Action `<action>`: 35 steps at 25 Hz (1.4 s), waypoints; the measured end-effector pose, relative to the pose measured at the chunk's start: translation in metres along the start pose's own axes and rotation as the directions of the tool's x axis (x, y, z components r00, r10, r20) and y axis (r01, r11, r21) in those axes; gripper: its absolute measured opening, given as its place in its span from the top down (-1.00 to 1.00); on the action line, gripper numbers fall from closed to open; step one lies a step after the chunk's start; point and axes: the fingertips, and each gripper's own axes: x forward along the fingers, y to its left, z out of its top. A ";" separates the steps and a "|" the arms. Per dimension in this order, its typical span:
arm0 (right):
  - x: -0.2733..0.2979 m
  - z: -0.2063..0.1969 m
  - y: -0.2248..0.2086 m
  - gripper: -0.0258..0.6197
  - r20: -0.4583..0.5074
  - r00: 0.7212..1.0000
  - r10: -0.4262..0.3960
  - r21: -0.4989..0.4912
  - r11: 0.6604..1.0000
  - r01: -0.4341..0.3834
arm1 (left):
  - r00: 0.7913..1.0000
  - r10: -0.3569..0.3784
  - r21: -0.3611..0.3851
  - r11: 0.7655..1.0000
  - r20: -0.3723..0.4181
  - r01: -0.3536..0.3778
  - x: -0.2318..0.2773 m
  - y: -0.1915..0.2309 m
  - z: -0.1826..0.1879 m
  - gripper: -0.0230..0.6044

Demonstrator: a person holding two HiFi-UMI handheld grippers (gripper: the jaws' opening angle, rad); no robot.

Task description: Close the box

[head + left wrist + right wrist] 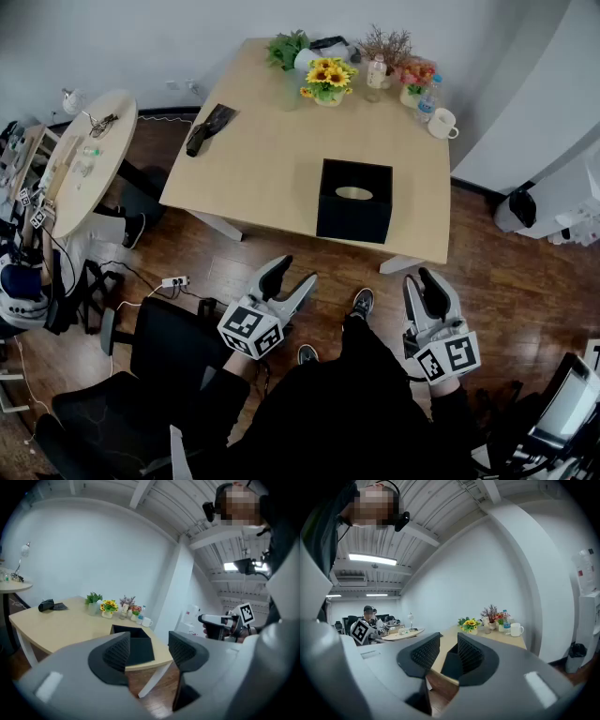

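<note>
The open black box stands near the front edge of the table. The left tool and the right tool hang short of it, both spread with nothing between them.

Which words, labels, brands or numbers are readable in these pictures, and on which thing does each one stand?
No text can be read in any view.
On the water bottle: the label is too small to read.
On the left hand-held gripper and the right hand-held gripper: only square black-and-white patterns, no letters.
</note>
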 end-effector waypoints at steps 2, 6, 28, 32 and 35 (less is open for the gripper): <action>0.030 0.002 -0.043 0.56 -0.006 1.000 -0.009 -0.027 1.000 0.009 | 1.000 0.011 0.019 1.000 0.025 -0.011 0.040 0.012 0.005 0.16; 0.093 -0.015 -0.129 0.59 -0.089 0.995 -0.038 -0.044 0.998 0.035 | 0.998 0.054 0.001 0.999 -0.046 -0.054 0.110 0.043 -0.014 0.16; 0.246 -0.135 -0.213 0.81 -0.452 0.891 0.048 0.157 0.987 0.027 | 0.881 -0.257 -0.270 0.950 -0.397 0.155 0.180 0.090 -0.113 0.43; 0.248 -0.134 -0.216 0.81 -0.439 0.894 0.092 0.238 0.971 0.017 | 0.907 -0.329 -0.371 0.902 -0.262 0.220 0.163 0.072 -0.066 0.42; 0.245 -0.136 -0.219 0.81 -0.432 0.894 0.119 0.304 0.953 0.020 | 0.928 -0.333 -0.443 0.866 -0.169 0.230 0.162 0.064 -0.036 0.37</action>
